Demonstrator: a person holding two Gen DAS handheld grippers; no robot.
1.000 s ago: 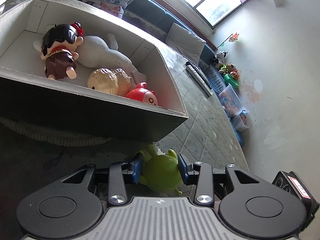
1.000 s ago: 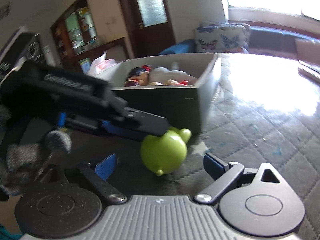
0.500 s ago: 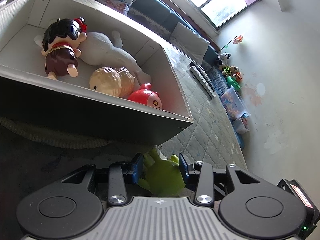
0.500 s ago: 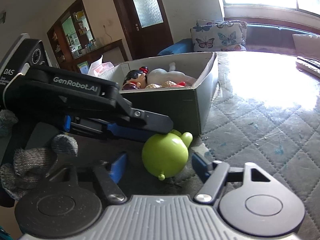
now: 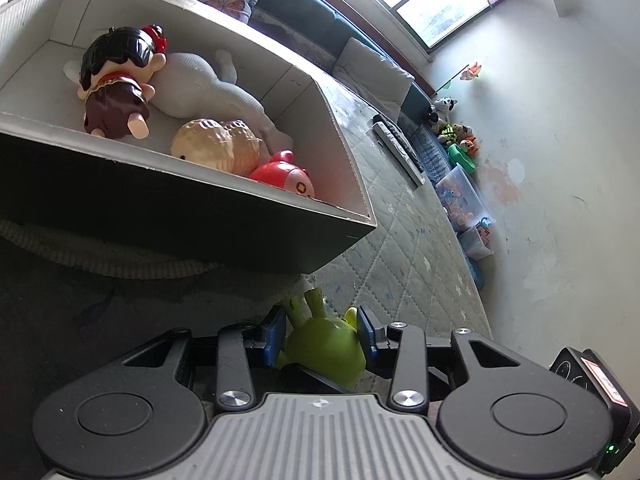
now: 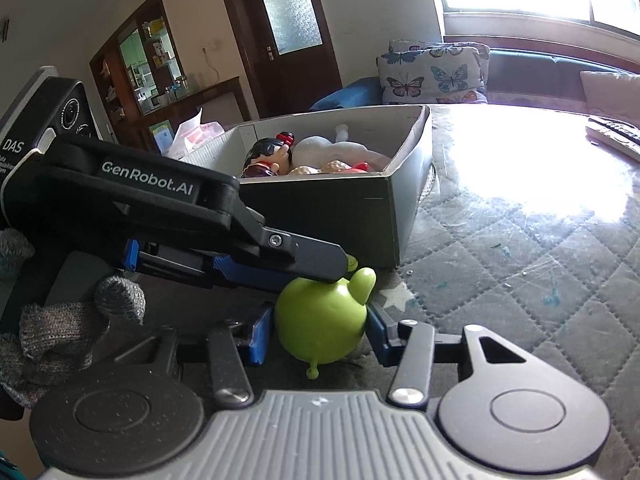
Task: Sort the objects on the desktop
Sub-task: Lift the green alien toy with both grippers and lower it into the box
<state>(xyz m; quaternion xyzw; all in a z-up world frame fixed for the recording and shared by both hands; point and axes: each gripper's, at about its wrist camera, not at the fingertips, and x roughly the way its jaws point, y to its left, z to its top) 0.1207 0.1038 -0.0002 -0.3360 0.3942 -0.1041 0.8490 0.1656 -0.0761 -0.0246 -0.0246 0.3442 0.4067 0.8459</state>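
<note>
A round green toy [image 5: 326, 344] with small ears sits on the quilted table mat just in front of the grey box [image 5: 180, 216]. My left gripper [image 5: 322, 332] is shut on it from both sides. In the right wrist view my right gripper [image 6: 320, 332] has closed in around the same green toy [image 6: 320, 324], its blue pads touching or almost touching the toy's sides. The left gripper's body [image 6: 180, 208] crosses above the toy there. The box [image 6: 360, 208] holds a dark-haired doll [image 5: 116, 84], a white plush [image 5: 200, 92], a beige toy [image 5: 216, 142] and a red toy [image 5: 284, 178].
A remote control [image 5: 396, 148] lies on the table's far side. A sofa with butterfly cushions [image 6: 432, 76] stands behind the table. Toys and plastic bins [image 5: 460, 192] line the wall. A woven mat [image 5: 100, 256] lies under the box.
My right gripper has narrowed from wide open until it flanks the green toy. The left gripper has kept its hold on the toy and tilted slightly upward.
</note>
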